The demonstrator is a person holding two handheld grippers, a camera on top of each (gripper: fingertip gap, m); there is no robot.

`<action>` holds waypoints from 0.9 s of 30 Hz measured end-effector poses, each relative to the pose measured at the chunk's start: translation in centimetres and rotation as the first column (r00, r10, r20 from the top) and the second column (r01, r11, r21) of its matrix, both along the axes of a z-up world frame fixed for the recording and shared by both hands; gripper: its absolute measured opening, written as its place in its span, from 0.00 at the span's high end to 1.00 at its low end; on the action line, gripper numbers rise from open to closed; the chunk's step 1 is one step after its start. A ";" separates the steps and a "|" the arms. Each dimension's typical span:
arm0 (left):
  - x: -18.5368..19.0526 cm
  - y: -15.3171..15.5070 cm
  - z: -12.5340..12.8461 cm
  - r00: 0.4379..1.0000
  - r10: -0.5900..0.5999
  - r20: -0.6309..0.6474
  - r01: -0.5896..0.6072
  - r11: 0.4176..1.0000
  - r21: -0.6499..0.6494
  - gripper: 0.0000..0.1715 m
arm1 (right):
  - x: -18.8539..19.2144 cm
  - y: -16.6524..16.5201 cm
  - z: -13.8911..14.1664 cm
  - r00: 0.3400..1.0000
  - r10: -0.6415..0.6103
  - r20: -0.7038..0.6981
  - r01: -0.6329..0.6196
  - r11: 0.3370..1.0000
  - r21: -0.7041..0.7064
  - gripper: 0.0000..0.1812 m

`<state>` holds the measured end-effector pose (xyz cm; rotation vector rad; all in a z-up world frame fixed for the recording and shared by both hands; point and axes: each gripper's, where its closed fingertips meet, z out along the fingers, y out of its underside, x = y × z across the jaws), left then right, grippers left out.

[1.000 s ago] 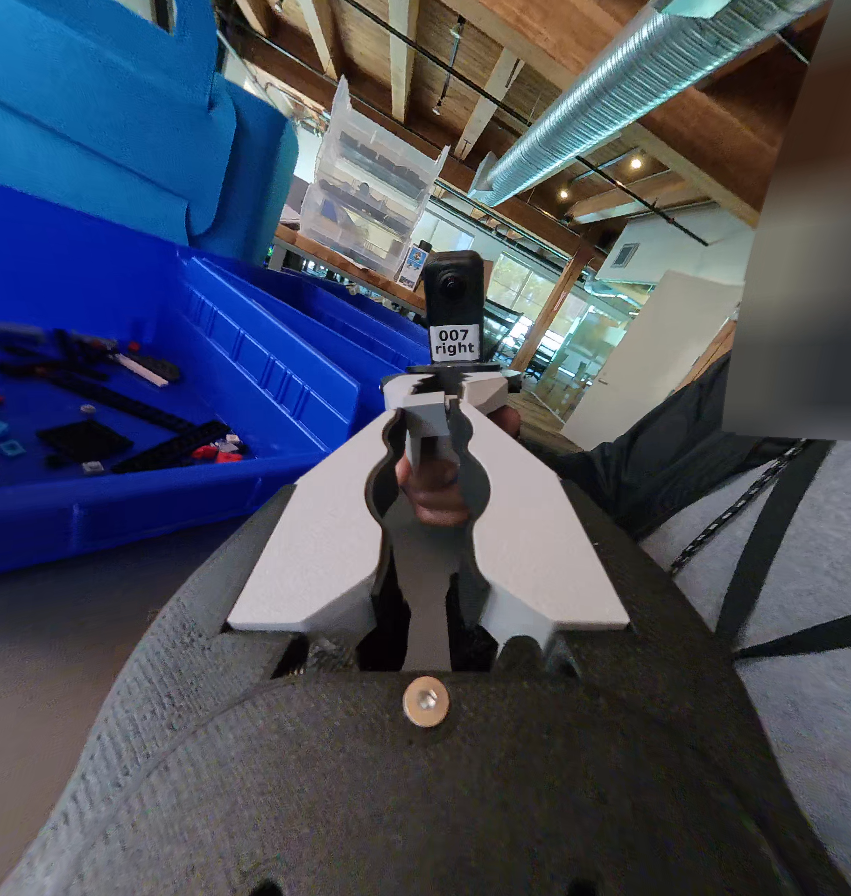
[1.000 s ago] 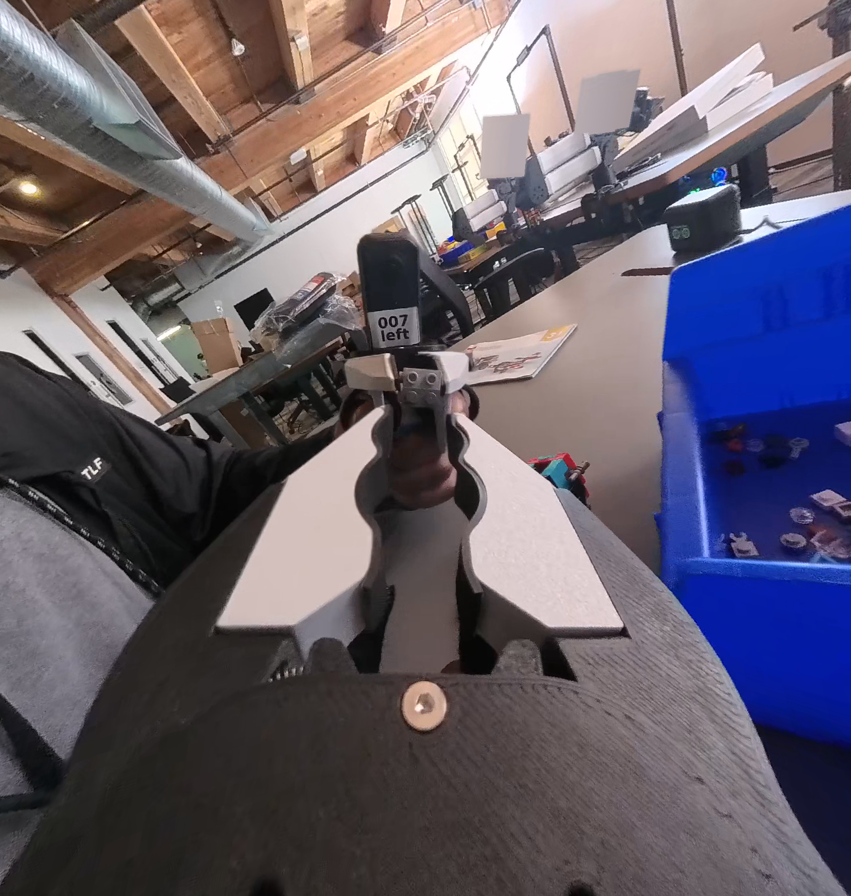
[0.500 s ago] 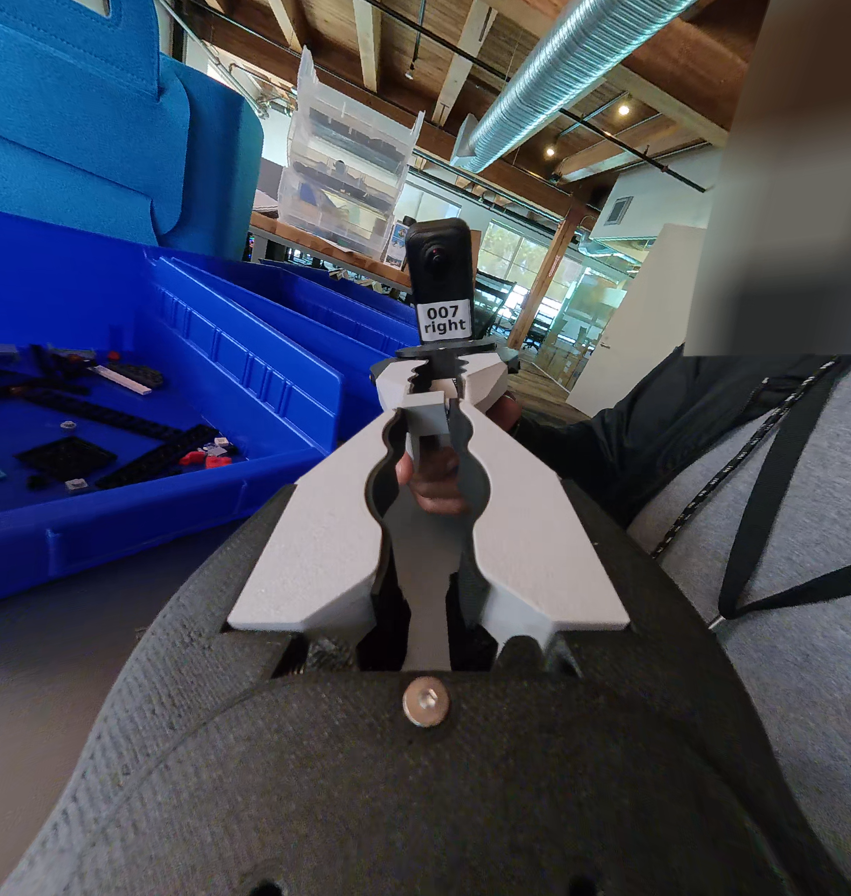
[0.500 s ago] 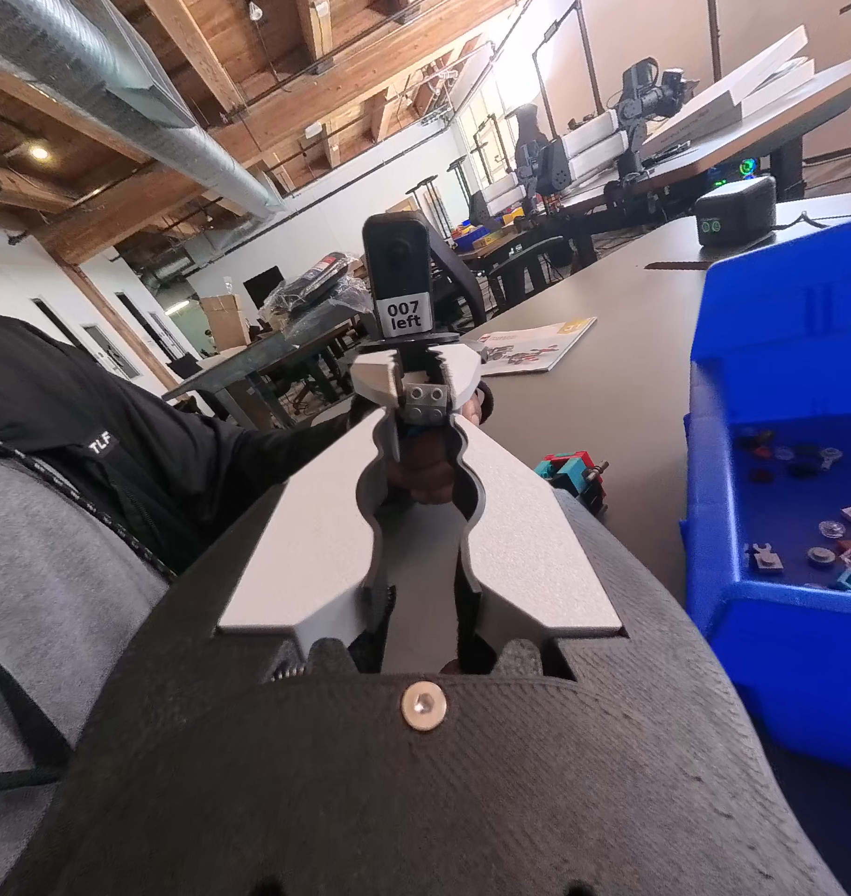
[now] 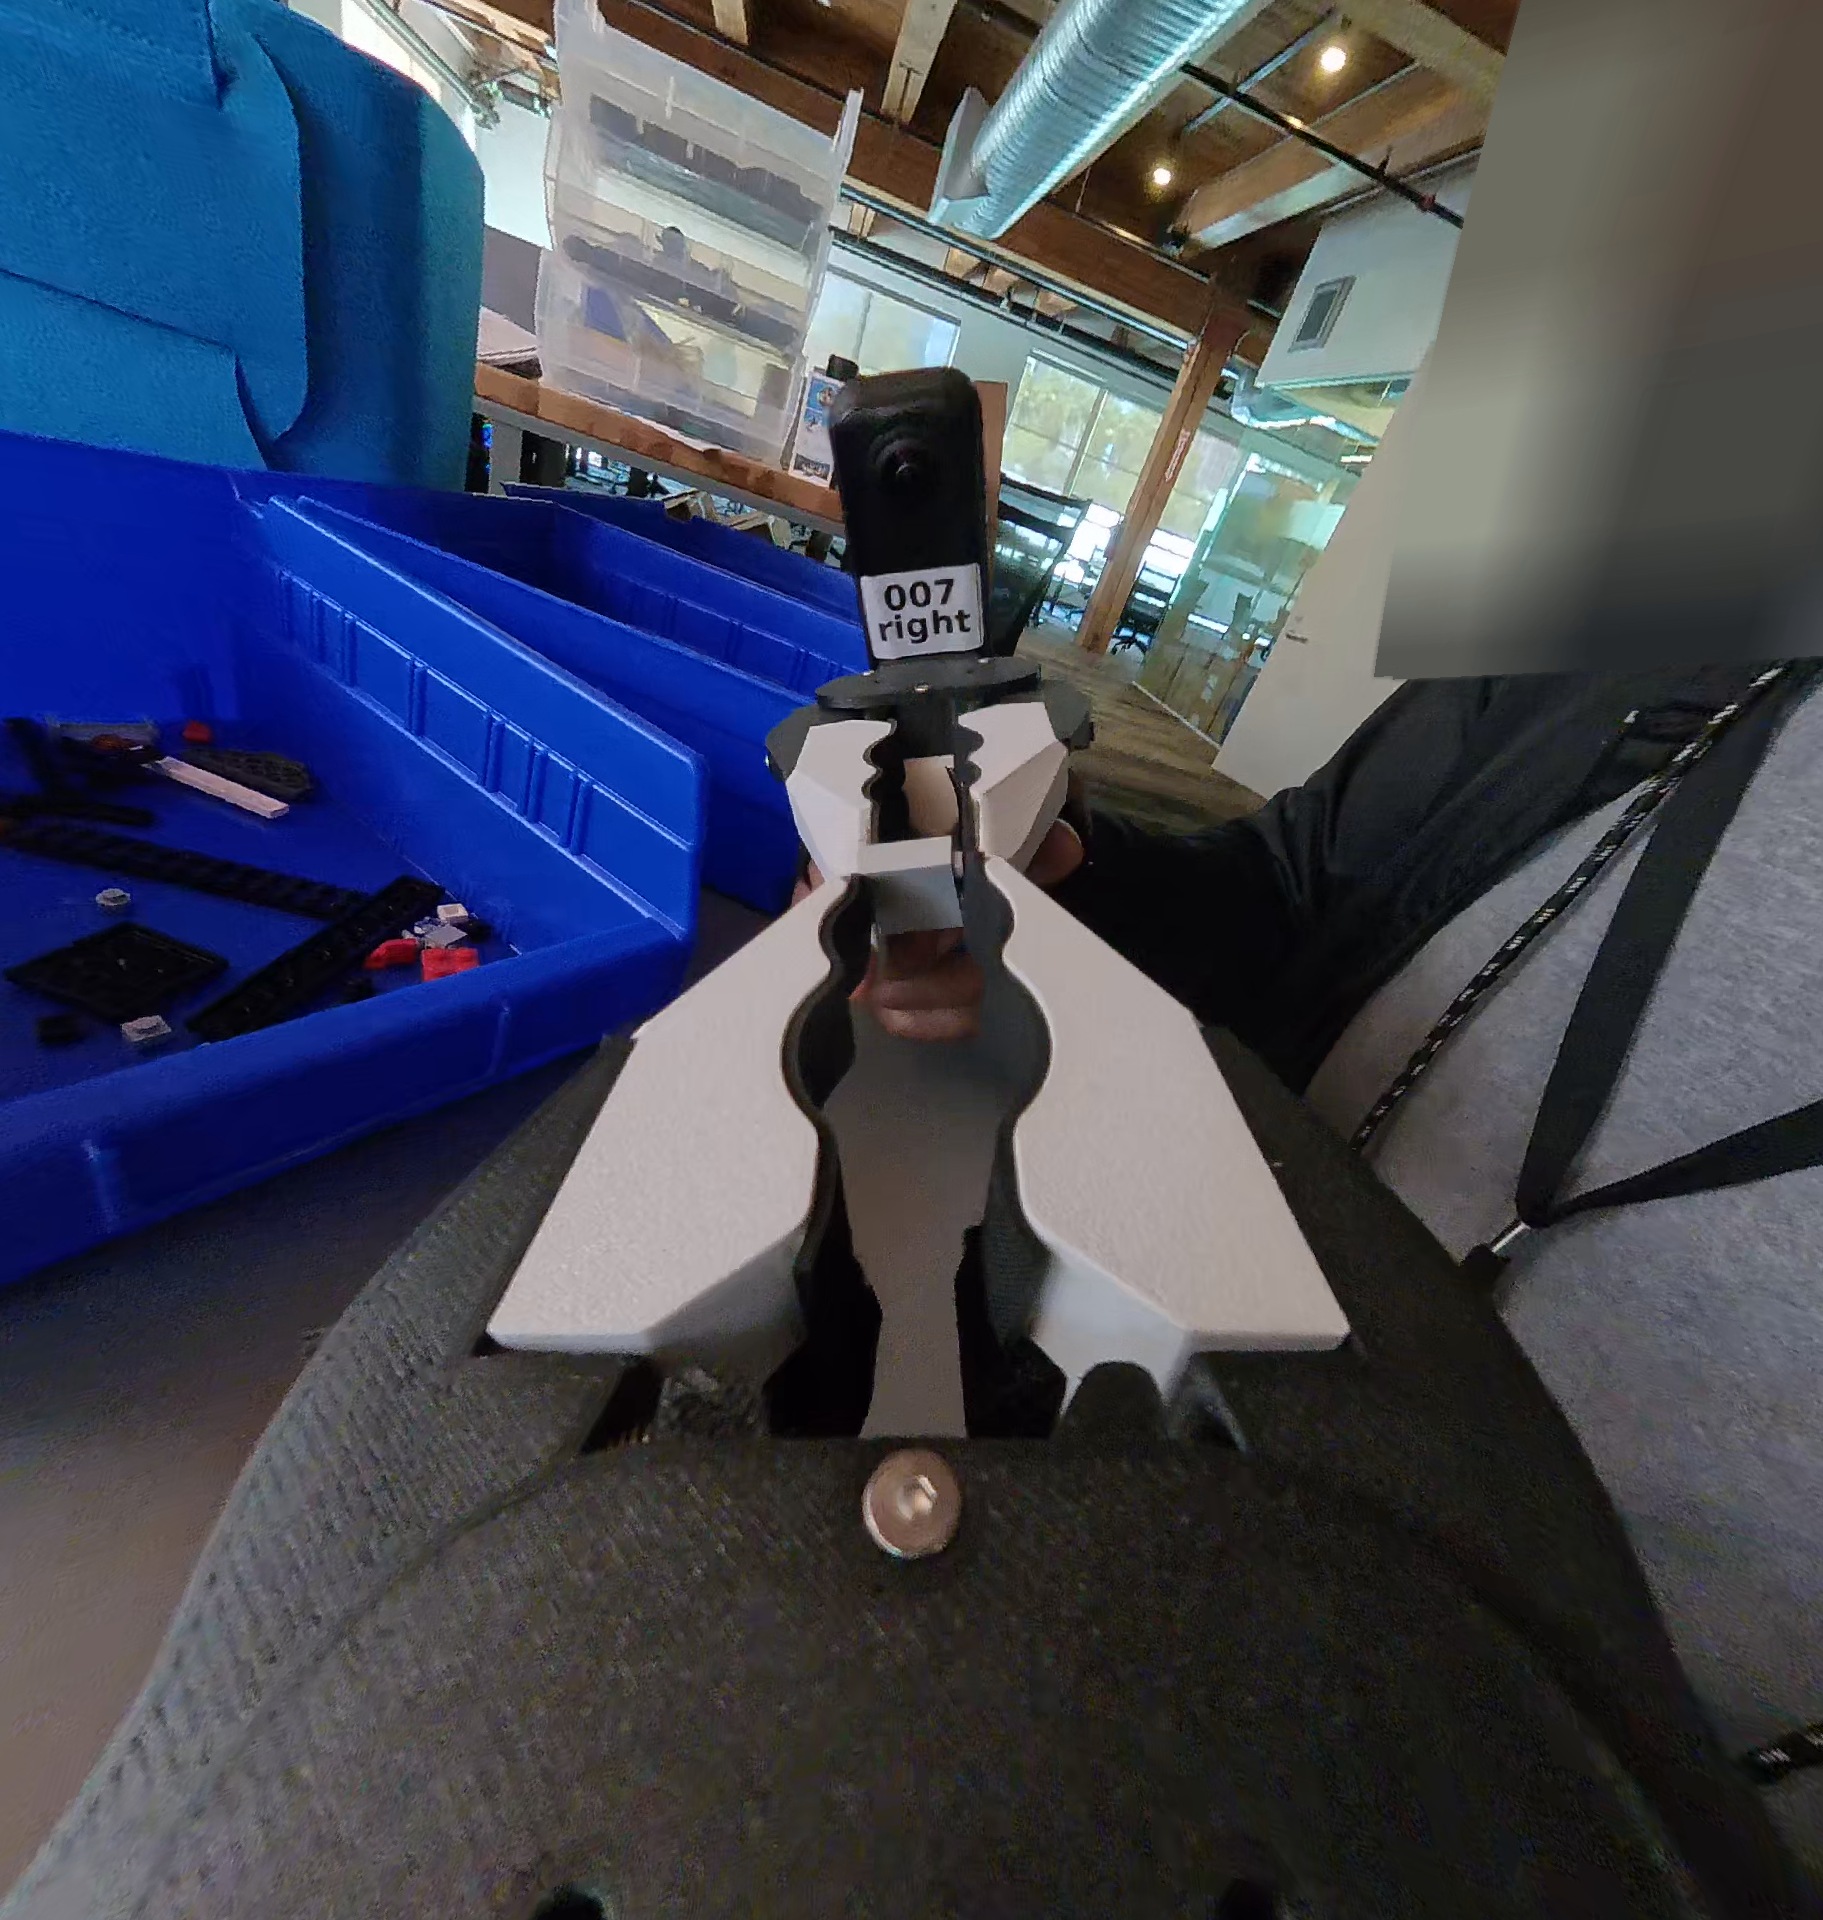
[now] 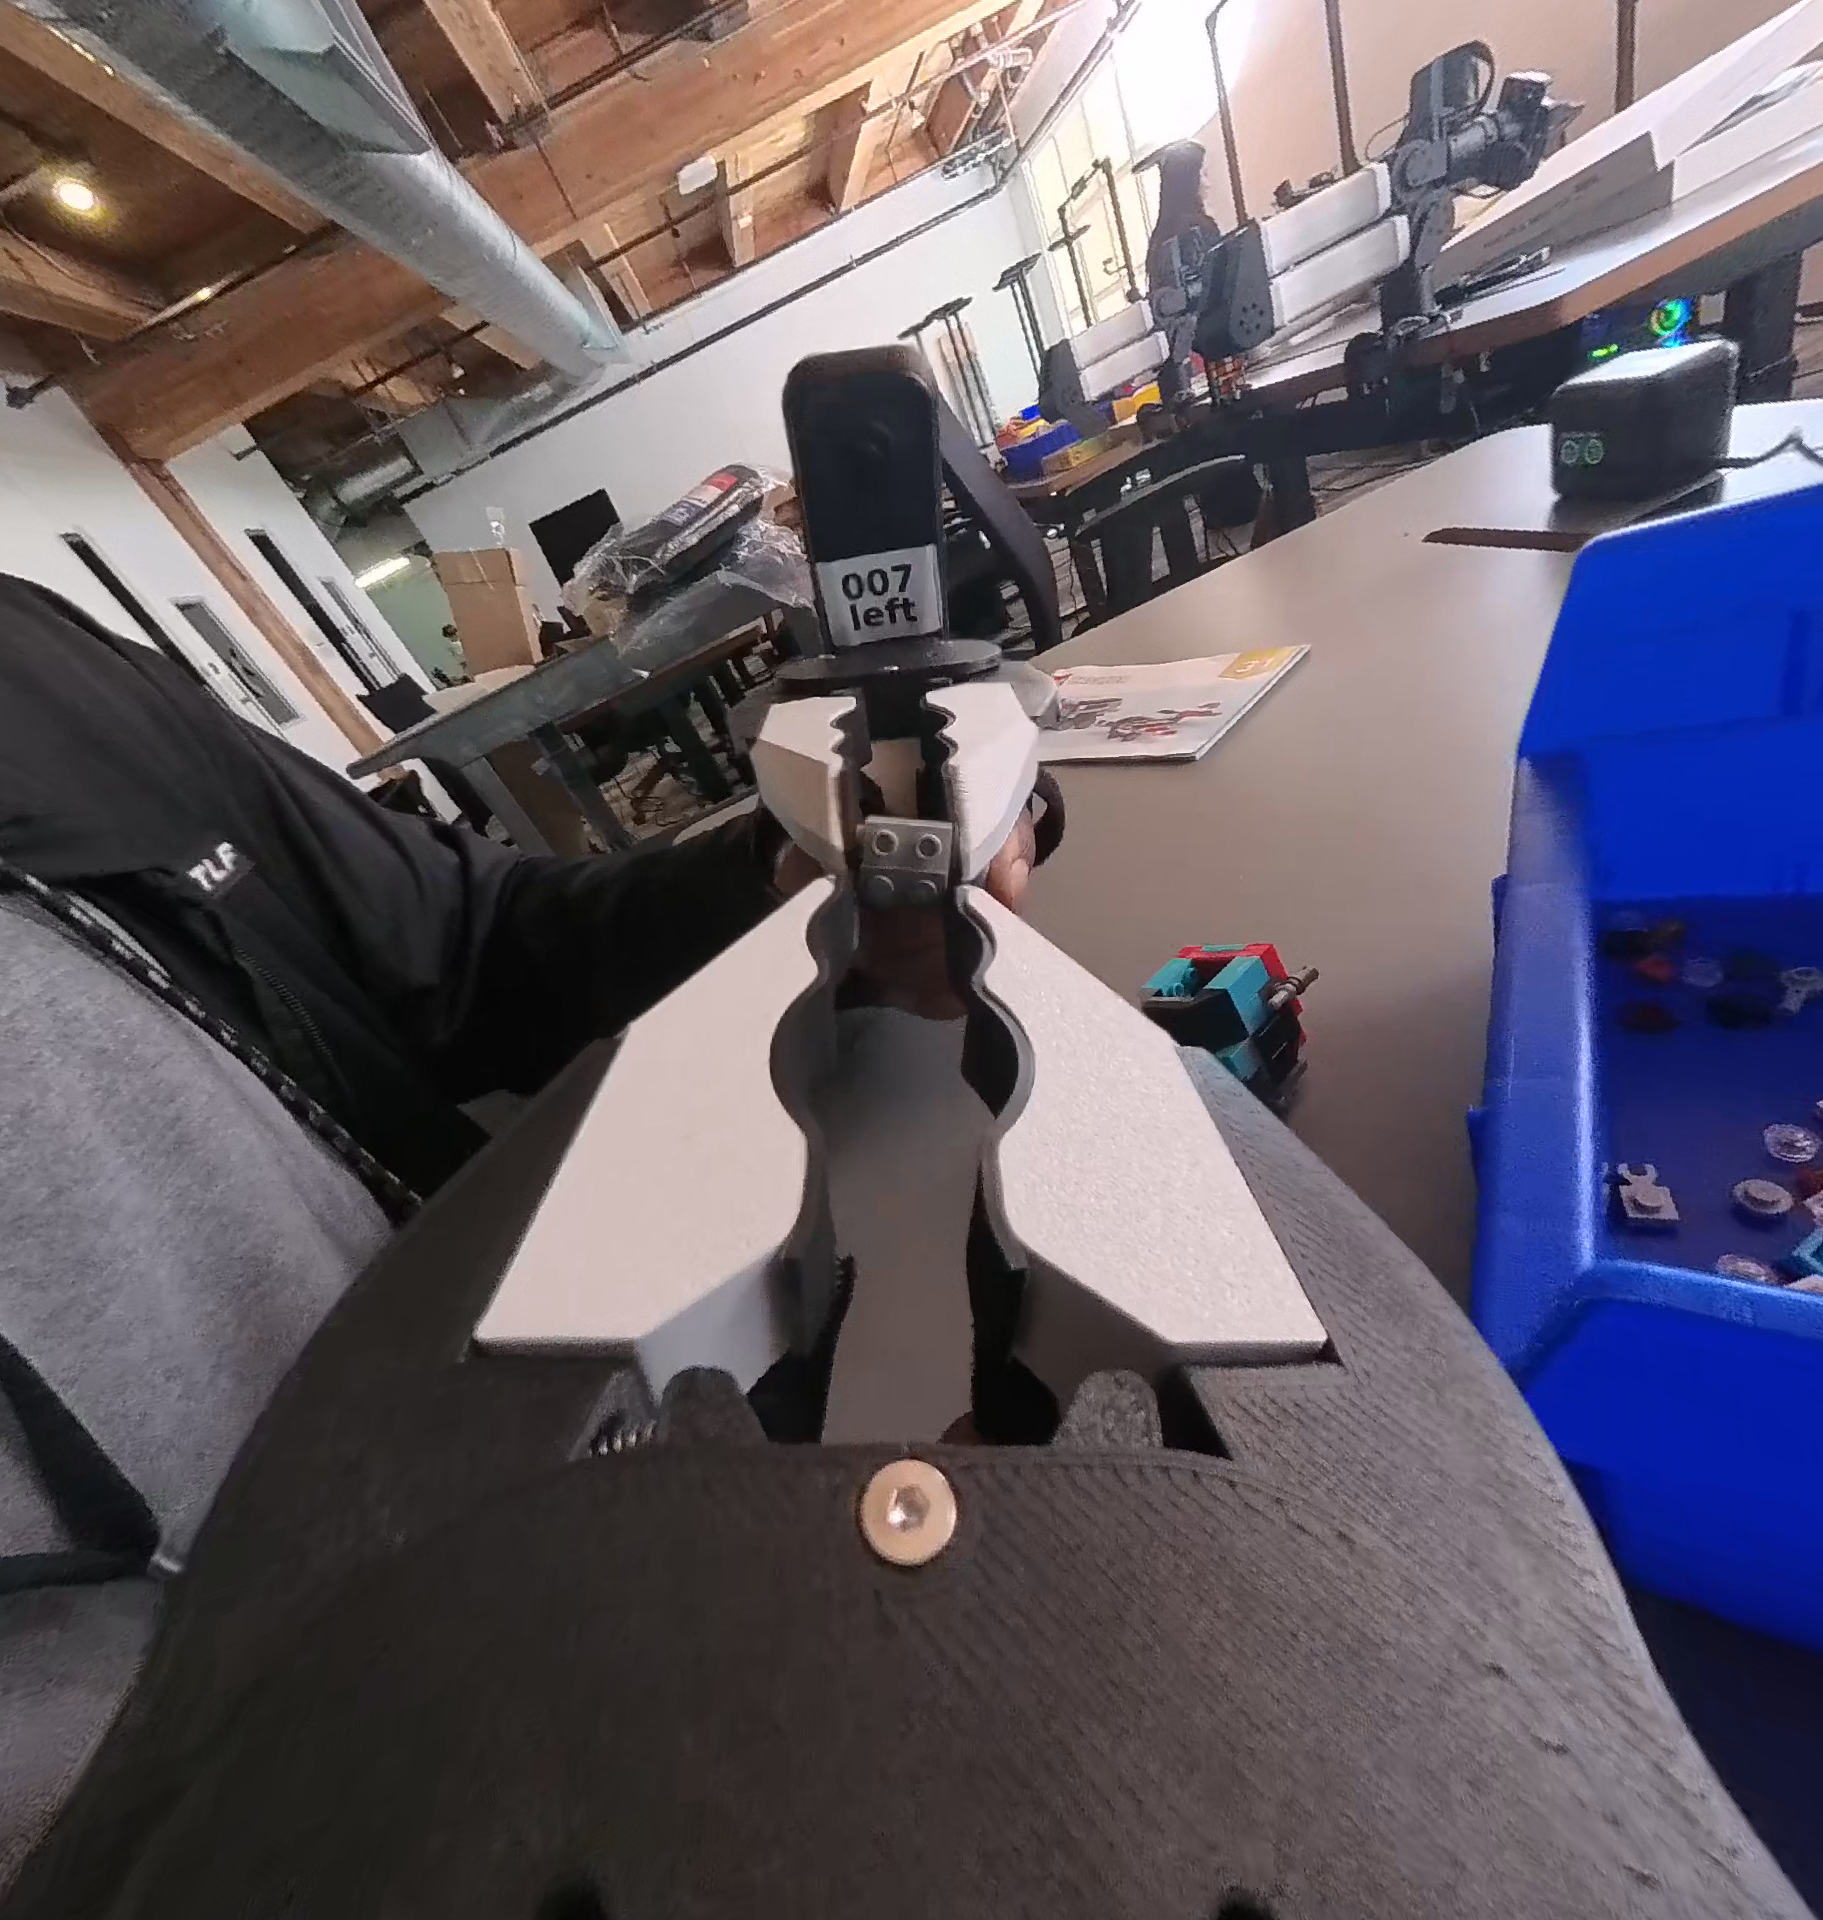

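The two tools are held up tip to tip over the grey table point(image 6: 1354, 831). A small grey brick point(image 5: 912, 888) is pinched at the tip of the left tool point(image 5: 912, 904), whose fingers are closed narrow on it. In the right wrist view the same grey brick point(image 6: 905, 862) with its studs is seen pressed between both tips. The right tool point(image 6: 902, 904) is closed narrow too, touching the brick. A blue bin point(image 5: 616, 997) with small dark pieces is seen beside the left tool. A little red and teal build point(image 6: 1234, 1003) and a booklet point(image 6: 1167, 701) are seen on the table.
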<state>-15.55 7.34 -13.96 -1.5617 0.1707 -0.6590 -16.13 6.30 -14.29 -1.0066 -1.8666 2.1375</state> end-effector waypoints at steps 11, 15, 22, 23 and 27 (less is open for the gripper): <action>-1.0 0.6 -0.8 0.997 0.074 0.009 -0.074 0.996 -0.051 0.89 | -1.0 0.7 -0.9 0.975 -0.138 -0.172 0.177 0.955 0.237 0.90; -1.4 0.8 -1.1 0.995 0.098 0.010 -0.097 0.993 -0.061 0.89 | -1.3 0.9 -1.2 0.961 -0.171 -0.216 0.231 0.927 0.296 0.91; -2.0 1.0 -1.4 0.990 0.141 -0.007 -0.141 0.987 -0.071 0.89 | -1.8 1.5 -1.3 0.945 -0.214 -0.249 0.290 0.899 0.328 0.91; -2.0 1.0 -1.3 0.990 0.139 -0.001 -0.139 0.988 -0.069 0.89 | -1.8 1.5 -1.3 0.947 -0.213 -0.242 0.285 0.904 0.318 0.91; -2.0 1.0 -1.2 0.990 0.138 0.024 -0.137 0.989 -0.058 0.89 | -1.8 1.6 -1.1 0.948 -0.221 -0.228 0.283 0.914 0.292 0.91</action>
